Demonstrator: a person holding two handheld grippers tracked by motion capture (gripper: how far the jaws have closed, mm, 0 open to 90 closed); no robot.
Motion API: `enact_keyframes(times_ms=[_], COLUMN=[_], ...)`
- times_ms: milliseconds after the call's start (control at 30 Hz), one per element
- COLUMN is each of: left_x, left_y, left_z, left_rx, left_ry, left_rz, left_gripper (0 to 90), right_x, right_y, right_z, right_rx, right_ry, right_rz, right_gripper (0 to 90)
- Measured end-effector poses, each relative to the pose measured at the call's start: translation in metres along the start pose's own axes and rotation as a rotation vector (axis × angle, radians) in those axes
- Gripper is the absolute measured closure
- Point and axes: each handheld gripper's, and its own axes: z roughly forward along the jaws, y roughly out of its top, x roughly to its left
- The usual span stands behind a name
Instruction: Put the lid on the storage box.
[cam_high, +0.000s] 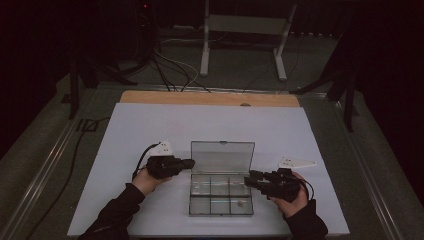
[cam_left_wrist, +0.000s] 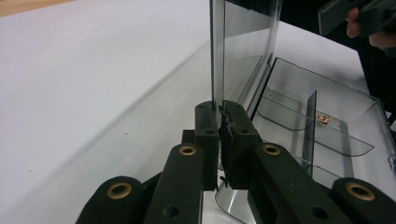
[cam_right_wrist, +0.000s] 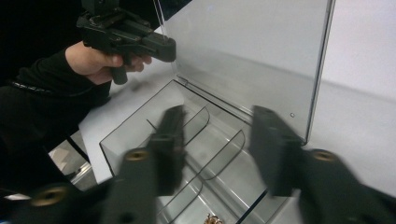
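While the left gripper (cam_left_wrist: 219, 140) is clamping the left edge of the raised clear lid (cam_high: 222, 156), the compartment box (cam_high: 221, 195) is sitting open near the front edge of the worktop (cam_high: 135, 125). Right gripper (cam_right_wrist: 217, 140) is hovering over the box's right side, jaws apart, nothing between them. One small copper-coloured piece (cam_high: 240, 203) is lying in the front right compartment.

Compartment box (cam_high: 221, 192) on table (cam_high: 150, 130), between grippers
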Motion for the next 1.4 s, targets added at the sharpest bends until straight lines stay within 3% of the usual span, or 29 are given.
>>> enact_keyframes(times_ms=[33,100,500,933,1267,1400], left_x=[0.000,-0.001,-0.006,-0.018,-0.020,-0.022], left_y=[0.000,0.000,-0.002,-0.004,-0.006,-0.007], left_z=[0.000,0.000,-0.003,-0.005,-0.007,-0.008], left_rx=[-0.001,-0.003,-0.011,-0.013,-0.001,-0.008], left_ry=[0.000,0.001,0.005,0.045,0.036,0.021], left_rz=[0.004,0.023,0.108,0.256,0.269,0.259], left_gripper=[88.4,88.4,88.6,87.9,85.0,79.4], right_x=[-0.002,-0.004,-0.010,-0.015,-0.015,-0.016], right_y=[0.000,0.001,0.002,0.002,0.002,0.002], right_z=[0.001,0.001,-0.001,0.000,0.001,0.001], right_rx=[0.008,0.013,0.002,0.001,0.006,0.006], right_ry=[-0.004,-0.011,-0.003,0.017,0.015,0.016], right_rz=[0.016,0.034,0.085,0.122,0.126,0.126], right_gripper=[76.2,90.0,90.0,90.0,90.0,90.0])
